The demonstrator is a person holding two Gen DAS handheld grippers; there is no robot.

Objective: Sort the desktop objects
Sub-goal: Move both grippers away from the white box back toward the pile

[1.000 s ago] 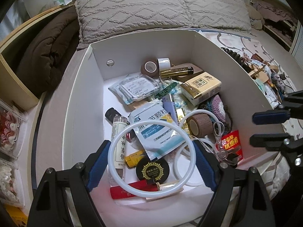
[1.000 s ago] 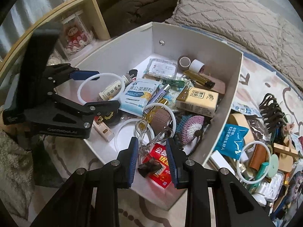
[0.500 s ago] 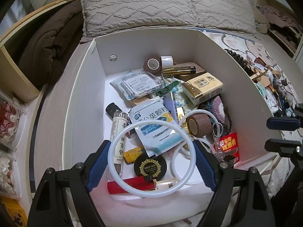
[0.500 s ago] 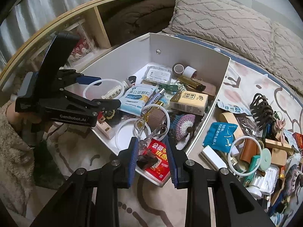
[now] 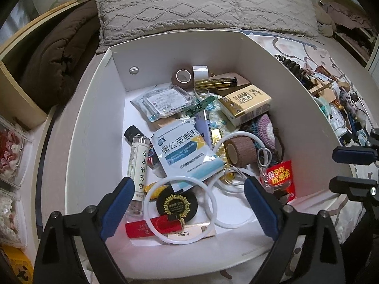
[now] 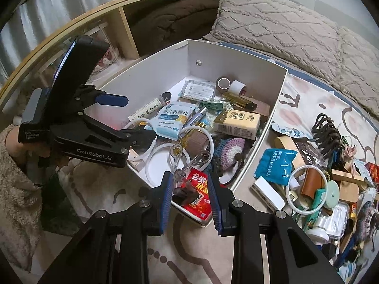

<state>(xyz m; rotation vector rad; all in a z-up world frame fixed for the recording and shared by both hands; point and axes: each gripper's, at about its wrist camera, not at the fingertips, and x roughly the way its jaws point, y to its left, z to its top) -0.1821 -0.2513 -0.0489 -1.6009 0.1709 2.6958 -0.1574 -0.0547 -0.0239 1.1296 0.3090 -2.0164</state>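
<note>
A white ring (image 5: pixel 146 210) lies flat on the clutter at the 6 o'clock end of the white box (image 5: pixel 94 142), over a black disc with a gold seal (image 5: pixel 177 205) and a red stick (image 5: pixel 142 229). Half a second ago the left gripper (image 5: pixel 189 182) was pinching that ring. Its jaws now stand wide and empty on either side, clear of the rim. The drop looks complete, which puts one more item in the box.

The right gripper (image 6: pixel 188 177) has drawn back from the box and hovers above its near corner, over a red sachet (image 6: pixel 197 194). Its jaws are set narrow with nothing between them. In the right wrist view, the left gripper (image 6: pixel 132 117) sits at 9 o'clock, above the box's edge.

Much is still unsorted. At 3 o'clock from the box, a loose pile (image 6: pixel 331 177) spreads across the bed cover (image 6: pixel 308 99), including a blue packet (image 6: pixel 274 165) and a second white ring (image 6: pixel 289 184). With both tools free, the next pick probably comes from that heap, and the right gripper is the nearer one.
</note>
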